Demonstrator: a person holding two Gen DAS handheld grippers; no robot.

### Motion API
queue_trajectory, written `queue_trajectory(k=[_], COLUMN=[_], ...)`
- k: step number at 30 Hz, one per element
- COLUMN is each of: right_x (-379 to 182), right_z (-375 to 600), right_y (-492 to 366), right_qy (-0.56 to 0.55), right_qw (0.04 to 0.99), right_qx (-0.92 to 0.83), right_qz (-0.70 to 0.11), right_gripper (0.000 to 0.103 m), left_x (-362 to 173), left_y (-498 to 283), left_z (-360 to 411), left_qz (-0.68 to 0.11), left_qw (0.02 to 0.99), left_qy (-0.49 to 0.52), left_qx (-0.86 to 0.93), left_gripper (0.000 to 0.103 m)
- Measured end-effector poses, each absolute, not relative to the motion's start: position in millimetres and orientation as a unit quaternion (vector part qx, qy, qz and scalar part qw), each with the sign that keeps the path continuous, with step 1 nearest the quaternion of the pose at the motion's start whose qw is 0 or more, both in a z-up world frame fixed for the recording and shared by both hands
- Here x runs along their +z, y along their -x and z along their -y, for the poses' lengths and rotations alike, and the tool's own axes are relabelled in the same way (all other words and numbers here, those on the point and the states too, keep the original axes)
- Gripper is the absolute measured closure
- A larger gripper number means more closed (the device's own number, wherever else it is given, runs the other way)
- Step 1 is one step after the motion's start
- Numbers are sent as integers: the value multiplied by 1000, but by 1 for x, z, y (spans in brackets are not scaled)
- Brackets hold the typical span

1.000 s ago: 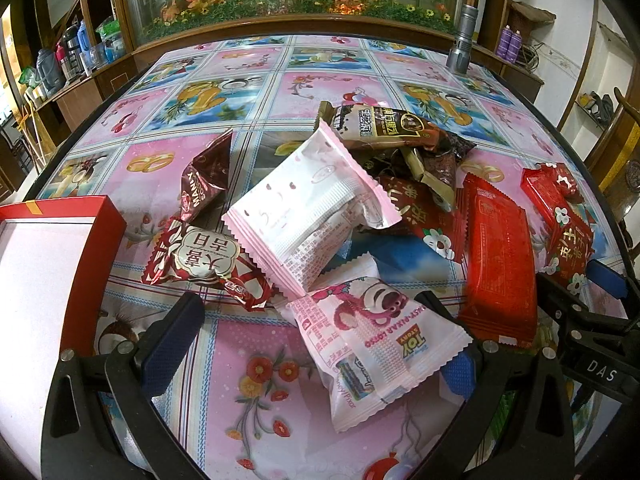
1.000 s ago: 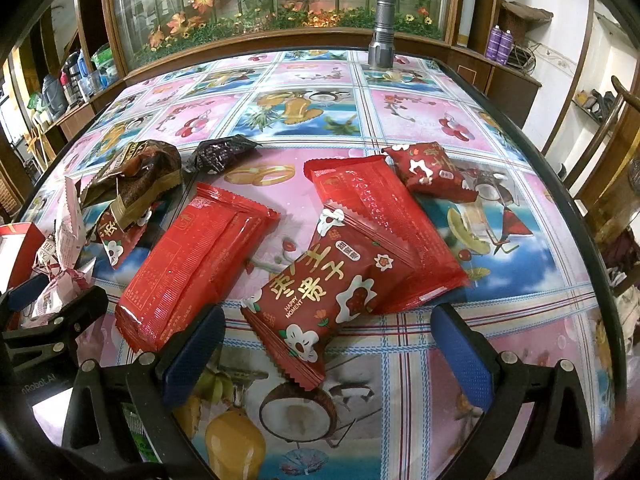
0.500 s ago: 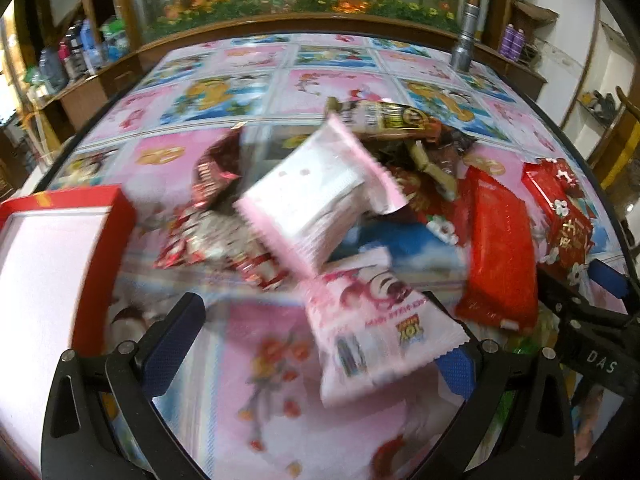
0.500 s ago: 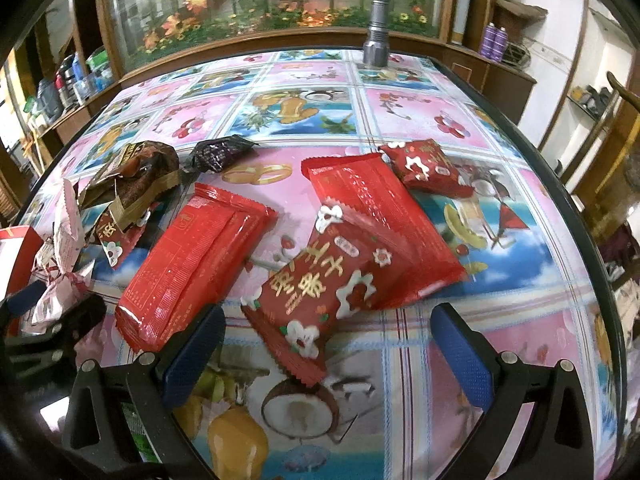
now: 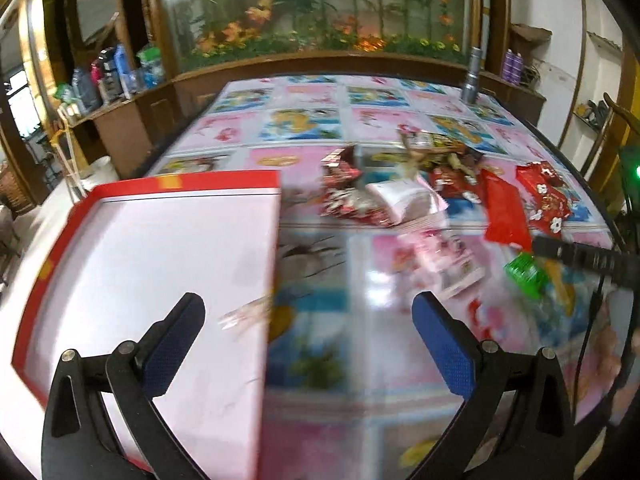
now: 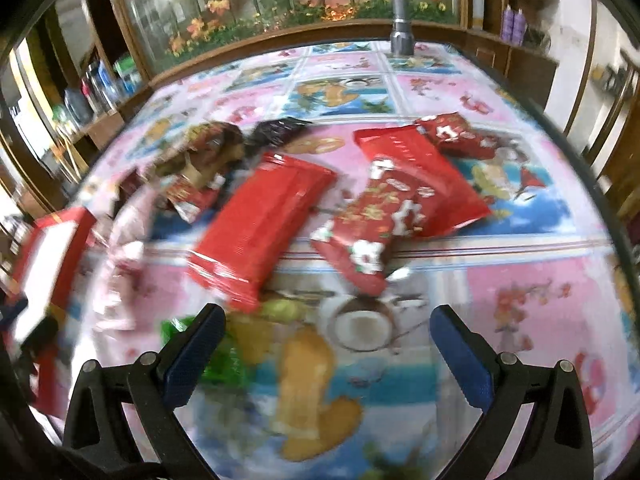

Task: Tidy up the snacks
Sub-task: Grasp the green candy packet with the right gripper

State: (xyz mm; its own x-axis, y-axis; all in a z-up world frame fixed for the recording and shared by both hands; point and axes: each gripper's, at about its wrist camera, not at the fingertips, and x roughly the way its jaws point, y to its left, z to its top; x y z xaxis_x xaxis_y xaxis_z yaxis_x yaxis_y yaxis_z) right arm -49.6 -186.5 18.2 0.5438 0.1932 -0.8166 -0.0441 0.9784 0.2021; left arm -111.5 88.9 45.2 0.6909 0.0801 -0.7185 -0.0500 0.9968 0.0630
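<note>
A heap of snack packets lies on the patterned tablecloth. In the left wrist view I see a white packet [image 5: 404, 200], a pink cartoon packet [image 5: 444, 256], red-and-white wrappers [image 5: 344, 200], red packets [image 5: 504, 208] and a green packet [image 5: 526, 274]. A red-rimmed box with a white inside [image 5: 160, 264] stands at the left. My left gripper [image 5: 308, 344] is open and empty, raised over the box's right edge. In the right wrist view, long red packets [image 6: 260, 232] and a flowered red packet [image 6: 376, 224] lie ahead of my right gripper [image 6: 328, 352], which is open and empty. Both views are blurred.
A metal flashlight [image 6: 401, 20] stands at the table's far edge before a large aquarium [image 5: 320, 8]. Bottles [image 5: 116, 72] fill a shelf at the left. A wooden chair [image 5: 612, 136] is at the right. The right gripper's body [image 5: 592, 260] reaches in beside the green packet.
Both grippers have pulled back and risen from the snacks. The left one has swung left, so the red box now fills its lower left. Both stay open and empty.
</note>
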Motion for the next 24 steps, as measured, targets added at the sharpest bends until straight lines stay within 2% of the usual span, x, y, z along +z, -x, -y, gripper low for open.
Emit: queue_trajectory(k=[3, 10, 20, 22, 24], right_x=[21, 23, 11, 12, 14], right_z=[174, 134, 125, 126, 128], right_y=[41, 59, 66, 65, 65], right_qy=[-93, 1, 47, 55, 57], right_qw=[867, 869, 872, 873, 876], right_qx=[77, 97, 110, 113, 116], right_qz=[-483, -486, -475, -471, -464], right_gripper=[0, 0, 10, 16, 33], left_x=[46, 45, 44, 45, 45], left_y=[119, 124, 123, 119, 113], left_z=[-96, -83, -81, -79, -76], left_qz=[-395, -395, -405, -410, -419], left_qw=[918, 917, 913, 911, 907], left_qy=[-21, -45, -43, -38, -34], left_qx=[40, 21, 26, 21, 14], left_gripper=[0, 0, 0, 0, 0])
